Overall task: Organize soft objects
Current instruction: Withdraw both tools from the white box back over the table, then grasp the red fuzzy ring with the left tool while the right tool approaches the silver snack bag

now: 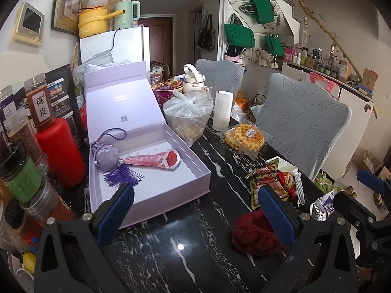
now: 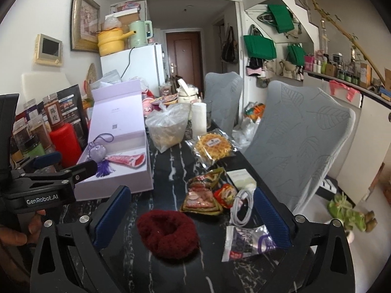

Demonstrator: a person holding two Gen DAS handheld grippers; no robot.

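Left gripper point(image 1: 195, 216): jaws spread wide, nothing between the blue pads point(image 1: 116, 216), poised over bare black marble table point(image 1: 176, 251) veined in white. Right gripper point(image 2: 188, 218): likewise released, pads apart, framing the dark red knitted scrunchie point(image 2: 168, 232). Same scrunchie point(image 1: 254, 234) seen from the left wrist camera, partly behind the right-hand pad, lying flat on the marble near the front edge; thick, fuzzy, ring-shaped with a sunken centre.

Beside the scrunchie, toward the table's right edge: silver foil packet point(image 2: 244, 243), coiled white cable point(image 2: 242, 206), snack packets point(image 2: 204, 195). Farther back: wrapped waffle point(image 2: 212, 146), knotted clear plastic bag point(image 2: 167, 127), white cylinder point(image 2: 199, 118).

To the left: open lilac gift box point(image 1: 151, 171), lid standing upright, holding a lilac sachet point(image 1: 107, 155) with purple tassel and a pink cone-shaped piece with red top point(image 1: 154, 161), the two touching. Left of the box: red bottle point(image 1: 61, 151), spice jars point(image 1: 40, 100).

Room beyond: two grey leaf-patterned chairs point(image 1: 303, 122) at the right of the table, white fridge point(image 1: 114, 46) topped by yellow pot point(image 1: 92, 22) and green kettle point(image 1: 125, 14), green tote bags point(image 1: 239, 35) hung on the wall, brown door point(image 2: 183, 56) at the end of the hallway.
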